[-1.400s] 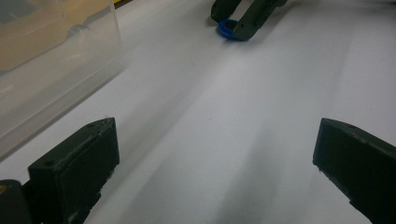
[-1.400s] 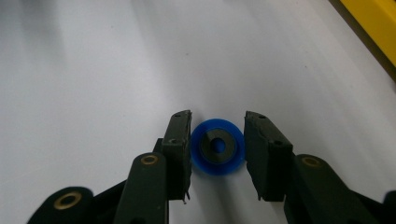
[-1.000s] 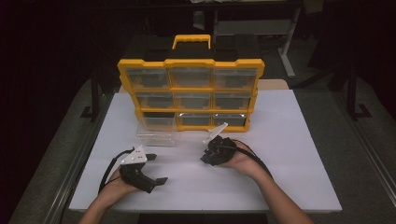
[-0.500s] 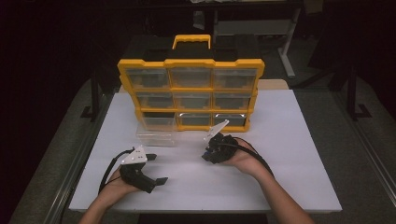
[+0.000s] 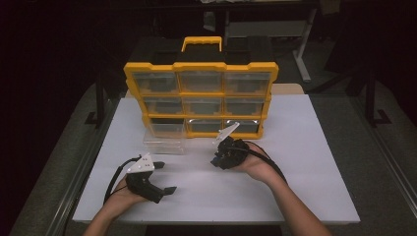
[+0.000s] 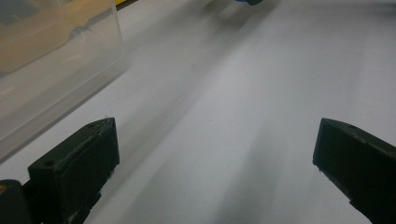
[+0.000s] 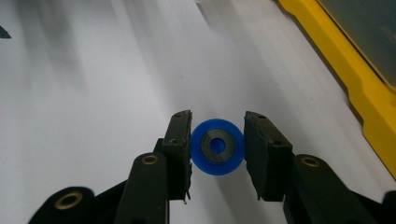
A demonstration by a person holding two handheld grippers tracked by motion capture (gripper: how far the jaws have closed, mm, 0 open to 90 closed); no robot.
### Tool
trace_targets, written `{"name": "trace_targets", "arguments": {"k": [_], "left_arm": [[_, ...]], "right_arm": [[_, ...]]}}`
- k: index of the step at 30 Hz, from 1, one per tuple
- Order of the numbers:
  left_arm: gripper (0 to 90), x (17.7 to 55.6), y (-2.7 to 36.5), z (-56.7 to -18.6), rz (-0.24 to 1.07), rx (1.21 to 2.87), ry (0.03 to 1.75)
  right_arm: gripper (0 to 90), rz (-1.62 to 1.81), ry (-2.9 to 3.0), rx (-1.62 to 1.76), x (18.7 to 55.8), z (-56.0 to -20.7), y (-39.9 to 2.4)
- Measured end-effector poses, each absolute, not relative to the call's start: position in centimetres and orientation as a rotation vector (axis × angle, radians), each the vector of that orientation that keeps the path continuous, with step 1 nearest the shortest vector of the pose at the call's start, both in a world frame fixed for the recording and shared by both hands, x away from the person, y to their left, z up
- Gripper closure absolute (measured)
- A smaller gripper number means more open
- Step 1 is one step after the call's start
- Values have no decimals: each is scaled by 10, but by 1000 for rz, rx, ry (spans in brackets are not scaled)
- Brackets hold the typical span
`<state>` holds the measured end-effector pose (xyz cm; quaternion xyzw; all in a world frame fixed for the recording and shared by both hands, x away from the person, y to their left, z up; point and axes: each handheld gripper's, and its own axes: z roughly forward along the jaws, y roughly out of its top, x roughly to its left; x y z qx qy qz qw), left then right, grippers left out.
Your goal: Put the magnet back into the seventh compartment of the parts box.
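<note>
Right tongs (image 7: 217, 144) clamped on blue disc (image 7: 217, 147), centre frame in right gripper view, above white desk (image 5: 305, 162). Left tongs (image 6: 212, 158) wide open, nothing between, clear drawer (image 6: 51, 56) upper left.

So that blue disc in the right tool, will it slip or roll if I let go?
The blue disc looks rigid and probably light. It is pinched only at its rim by the right tool, so it could twist out. Being round, it would likely roll if released on edge.

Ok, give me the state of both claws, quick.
Left claw: open, nothing between its jaws.
Right claw: shut on a blue disc with a grey ring at its middle.
</note>
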<state>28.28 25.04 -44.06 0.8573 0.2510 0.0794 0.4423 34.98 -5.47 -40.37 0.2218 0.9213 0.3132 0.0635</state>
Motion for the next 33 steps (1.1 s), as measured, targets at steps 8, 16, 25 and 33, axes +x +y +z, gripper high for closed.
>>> {"name": "trace_targets", "arguments": {"k": [8,16,25,33], "left_arm": [[0,283,250,-440,190,2127,630],[0,283,251,-441,195,2123,623],[0,284,251,-441,198,2127,619],[0,283,251,-441,197,2125,615]], "right_arm": [[616,951,2783,654,355,-397,-53],[616,944,2784,644,360,-389,-49],[617,945,2786,628,365,-379,-44],[617,953,2786,607,370,-374,-38]]}}
